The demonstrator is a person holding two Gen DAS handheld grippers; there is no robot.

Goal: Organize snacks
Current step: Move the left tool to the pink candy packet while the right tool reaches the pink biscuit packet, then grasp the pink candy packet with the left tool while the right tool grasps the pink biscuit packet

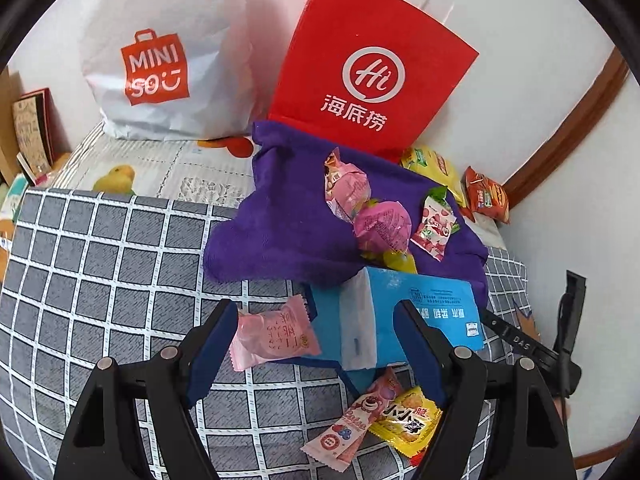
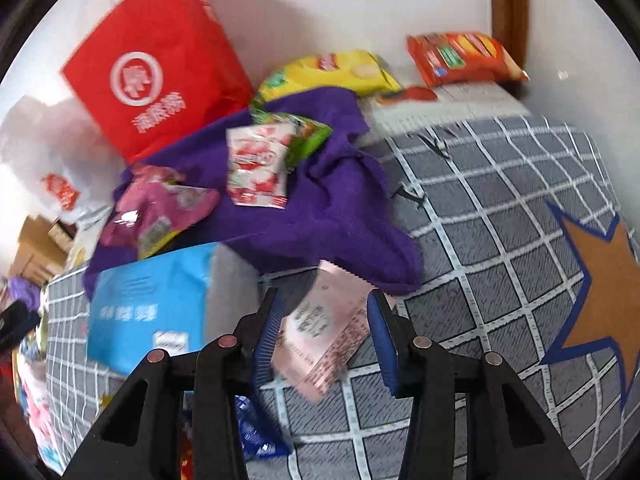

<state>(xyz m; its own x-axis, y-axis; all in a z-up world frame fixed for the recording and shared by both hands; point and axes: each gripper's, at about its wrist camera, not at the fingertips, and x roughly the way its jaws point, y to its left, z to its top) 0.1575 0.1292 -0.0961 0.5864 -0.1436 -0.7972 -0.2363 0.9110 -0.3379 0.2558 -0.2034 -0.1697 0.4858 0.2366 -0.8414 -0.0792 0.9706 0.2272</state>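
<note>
My left gripper (image 1: pixel 316 328) is open, its fingers either side of a blue packet (image 1: pixel 400 316) and a pink round snack pack (image 1: pixel 276 332) on the checked bed cover. A strawberry stick pack (image 1: pixel 352 420) and a yellow pack (image 1: pixel 408 420) lie just below. A purple cloth (image 1: pixel 280 232) holds pink wrapped snacks (image 1: pixel 380 224) and a strawberry candy pack (image 1: pixel 434 226). My right gripper (image 2: pixel 324 332) has a pale pink sachet (image 2: pixel 324 336) between its fingers, tilted, seemingly held. The blue packet (image 2: pixel 148 304) and purple cloth (image 2: pixel 320 208) lie beyond it.
A red Haidilao paper bag (image 1: pixel 372 64) and a white Miniso bag (image 1: pixel 160 52) lean on the wall behind. A yellow chip bag (image 2: pixel 332 72) and an orange snack bag (image 2: pixel 460 56) lie by the wall. The right gripper's body shows at the left view's edge (image 1: pixel 560 320).
</note>
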